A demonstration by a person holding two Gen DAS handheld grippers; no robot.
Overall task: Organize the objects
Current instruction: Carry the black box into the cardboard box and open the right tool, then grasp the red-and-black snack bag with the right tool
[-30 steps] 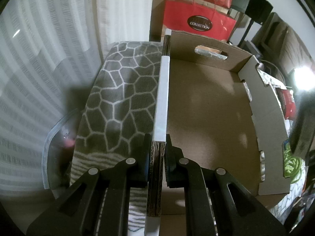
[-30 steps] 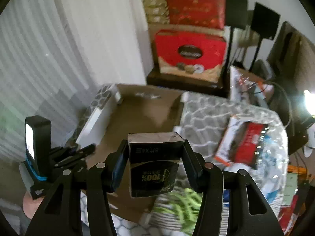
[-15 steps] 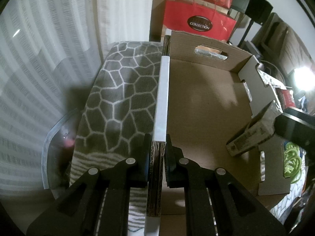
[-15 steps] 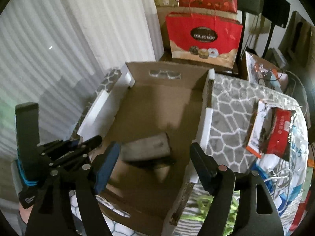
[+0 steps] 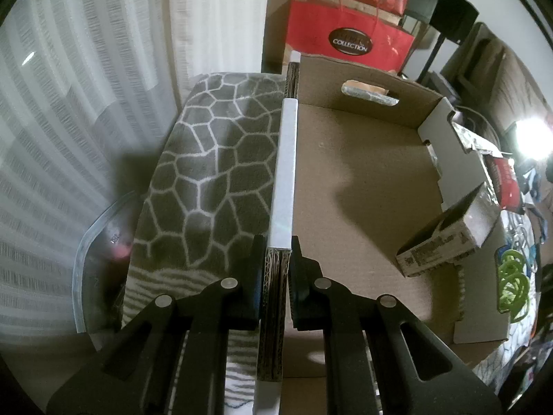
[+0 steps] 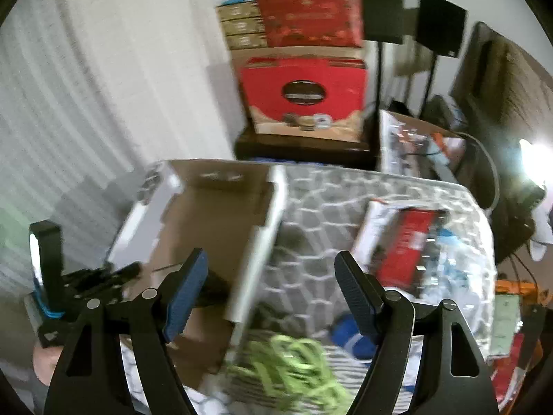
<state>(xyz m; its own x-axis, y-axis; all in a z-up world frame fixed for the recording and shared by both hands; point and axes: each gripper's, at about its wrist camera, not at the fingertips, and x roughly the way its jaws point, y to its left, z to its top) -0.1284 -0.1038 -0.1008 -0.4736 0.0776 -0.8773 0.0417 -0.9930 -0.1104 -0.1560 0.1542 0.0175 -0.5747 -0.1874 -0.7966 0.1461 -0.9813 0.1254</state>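
An open cardboard box (image 5: pixel 363 180) lies on a grey patterned blanket (image 5: pixel 207 159). My left gripper (image 5: pixel 278 276) is shut on the box's left wall (image 5: pixel 285 173). A small carton (image 5: pixel 446 238) leans against the box's right wall inside. My right gripper (image 6: pixel 273 290) is open and empty above the box's right wall (image 6: pixel 255 245); the view is blurred. A green cord (image 6: pixel 287 363) lies just below it, also in the left wrist view (image 5: pixel 511 287). My left gripper also shows in the right wrist view (image 6: pixel 114 276).
A red packet (image 6: pixel 404 245) and plastic bags lie on the blanket to the right. A blue item (image 6: pixel 349 335) lies near the cord. A red gift bag (image 5: pixel 349 41) and stacked boxes stand behind. White curtains (image 5: pixel 69 103) hang on the left.
My right gripper carried the small carton over the box, let it go inside, and has drawn back up and to the right, open. The left gripper has not moved.
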